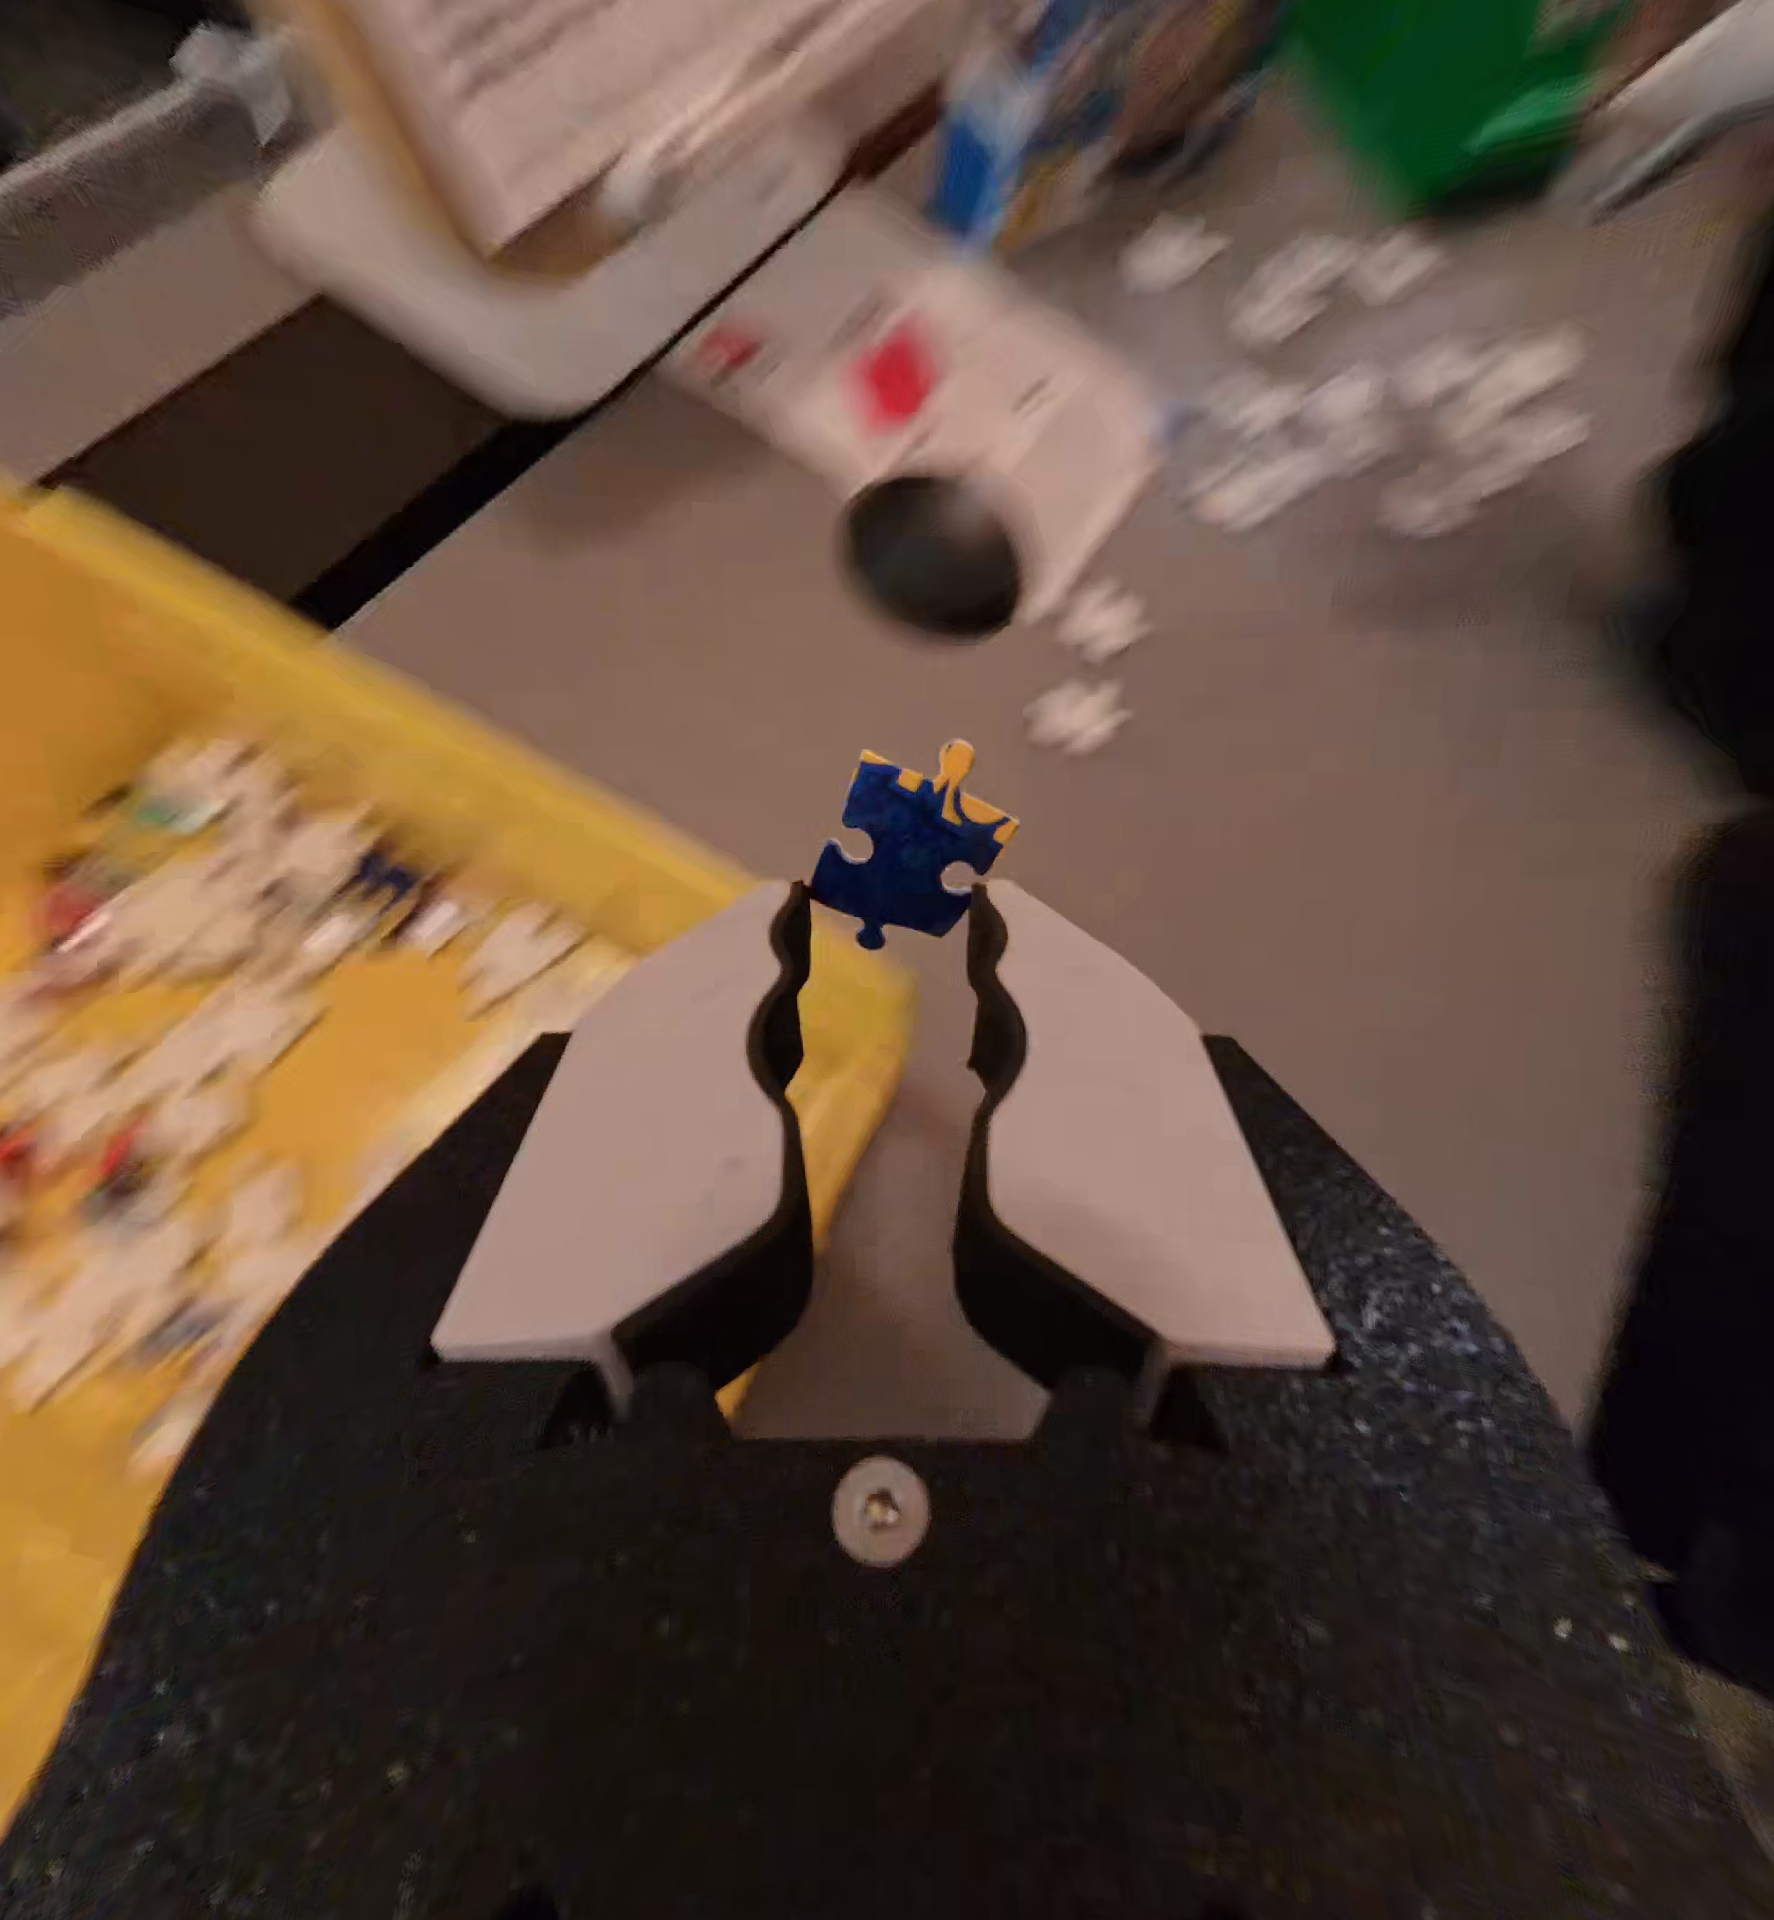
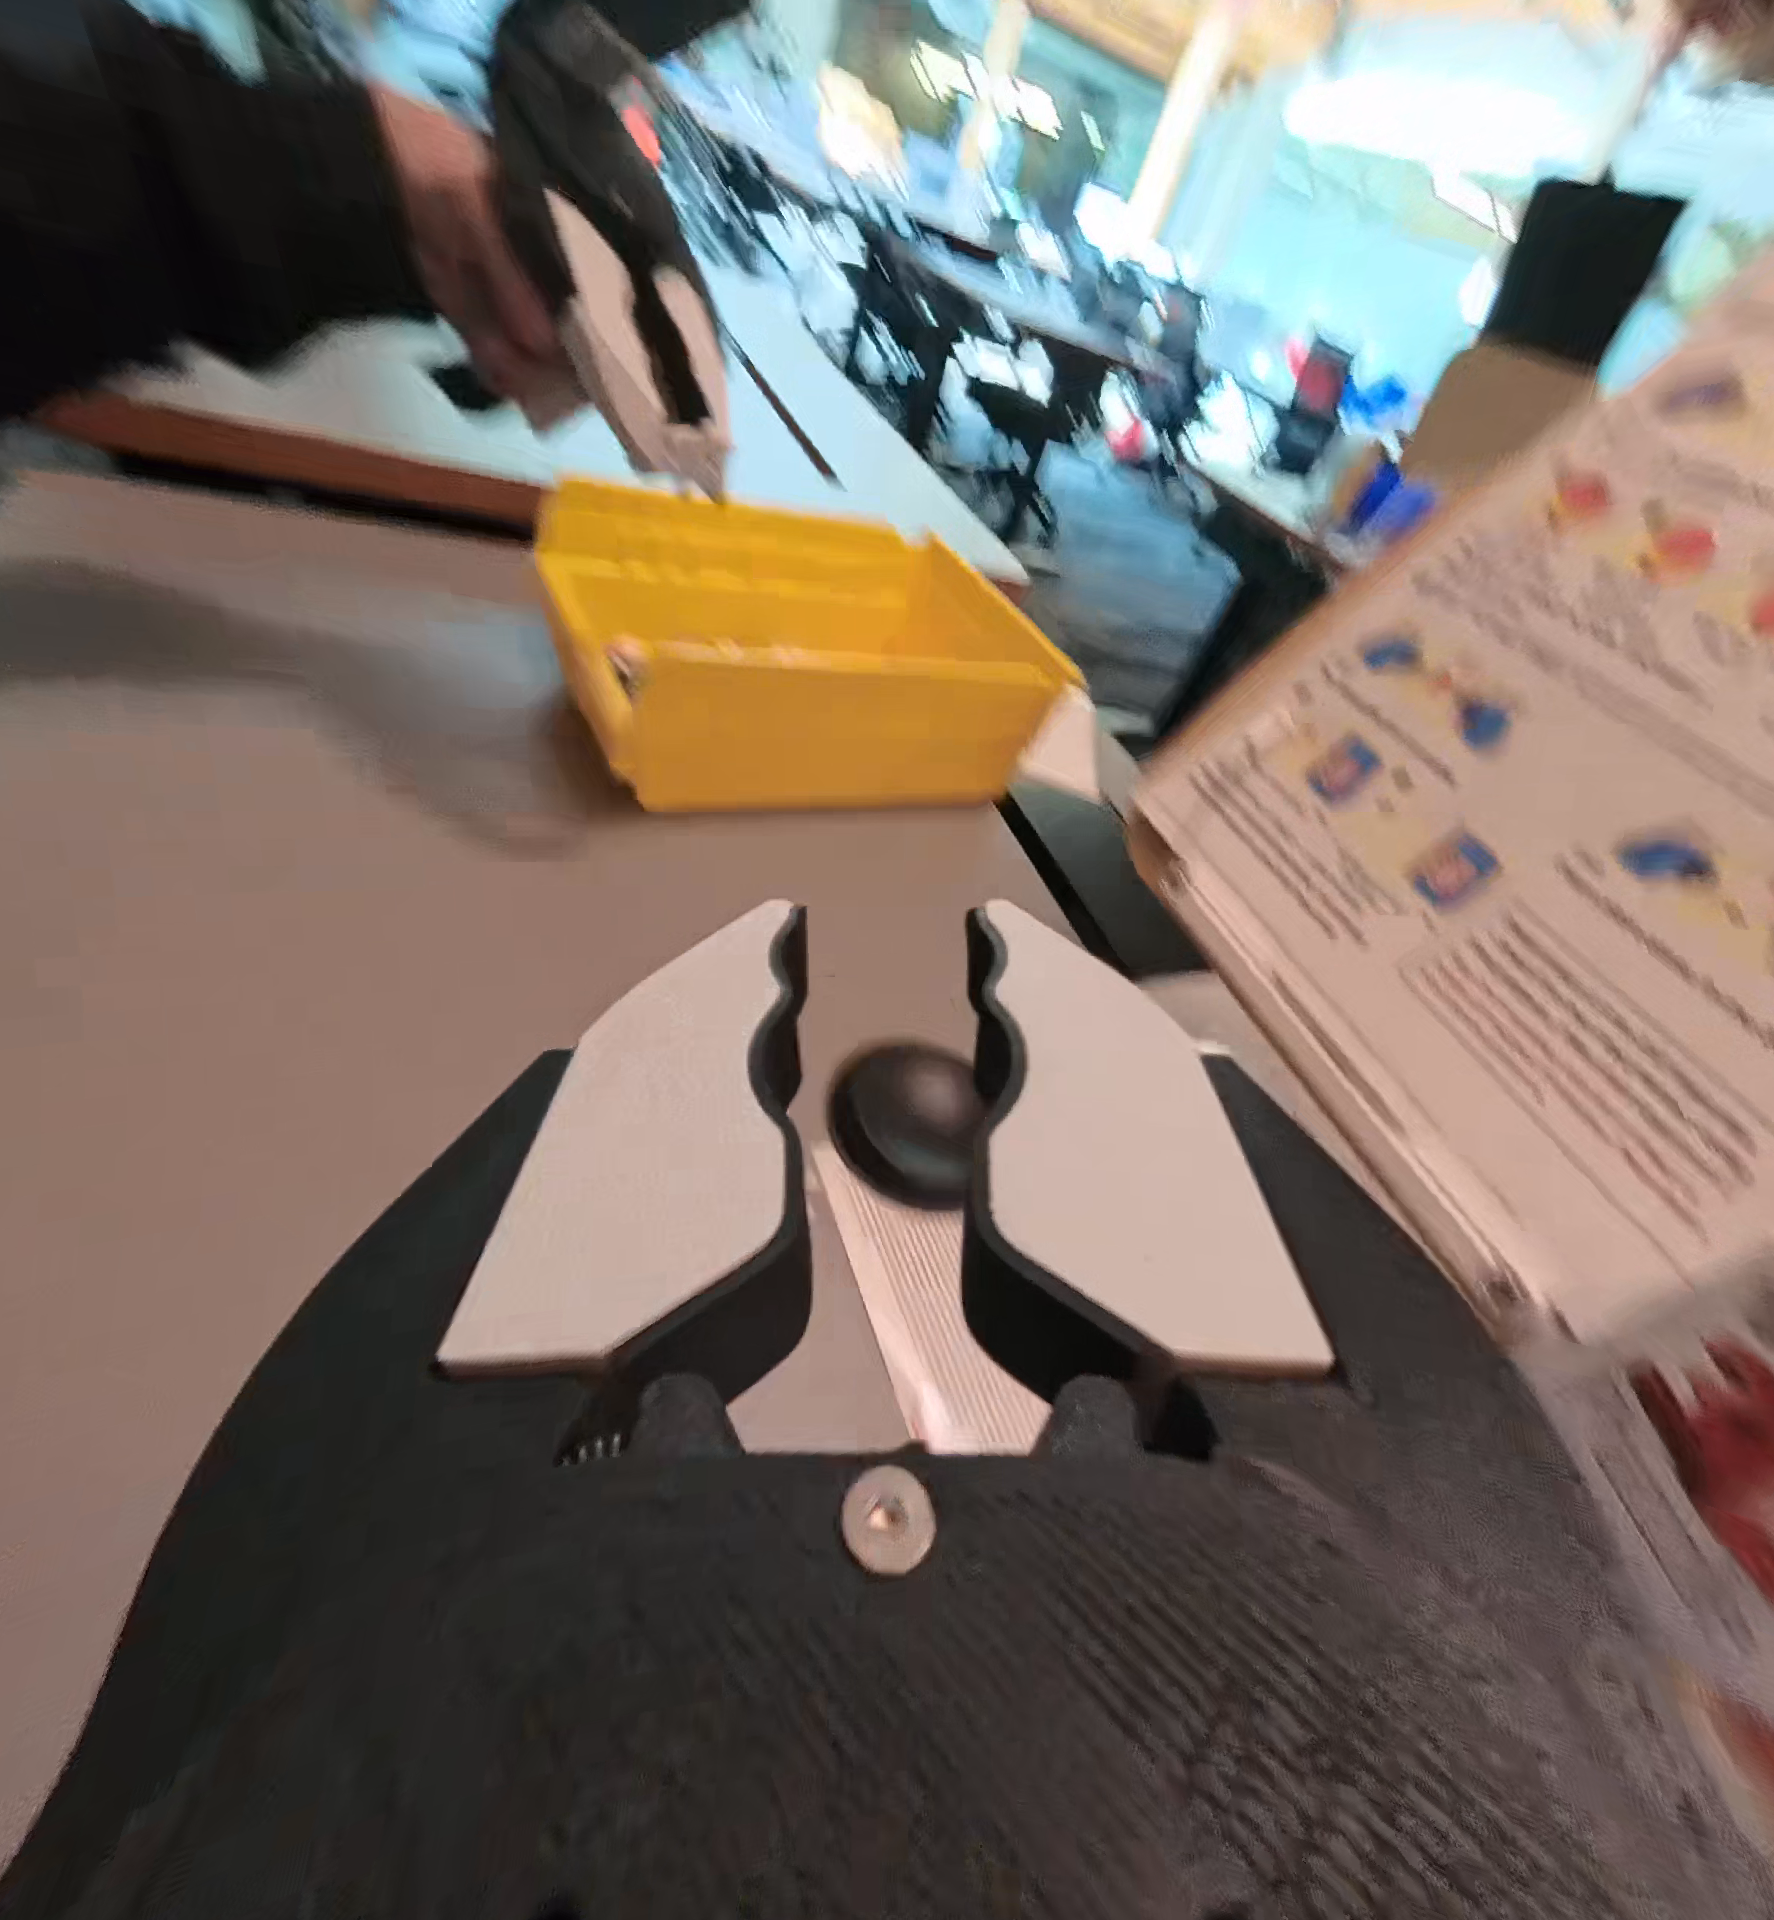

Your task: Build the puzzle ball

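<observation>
My left gripper (image 1: 888, 894) is shut on a blue and yellow puzzle piece (image 1: 909, 836), which stands upright between the tips above the table, just past the yellow bin's corner. The yellow bin (image 1: 467, 748) holds several loose pieces (image 1: 187, 987). White pieces (image 1: 1382, 395) lie scattered on the table at the far right. A black round disc (image 1: 930, 556) lies on the table ahead. My right gripper (image 2: 888, 920) is open and empty, low over the table, and the black disc (image 2: 909, 1132) shows between its fingers. The left gripper (image 2: 701, 468) shows far off, above the bin (image 2: 831, 727).
A printed instruction sheet (image 2: 1537, 779) leans close on the right of the right gripper. A white leaflet with red squares (image 1: 924, 353), a blue box (image 1: 1018, 135) and a green box (image 1: 1434, 94) are at the back. The table edge (image 1: 426, 530) runs behind the bin. A dark sleeve (image 1: 1756, 644) is at right. Across from one pair of fingers to the other is roughly 30 cm.
</observation>
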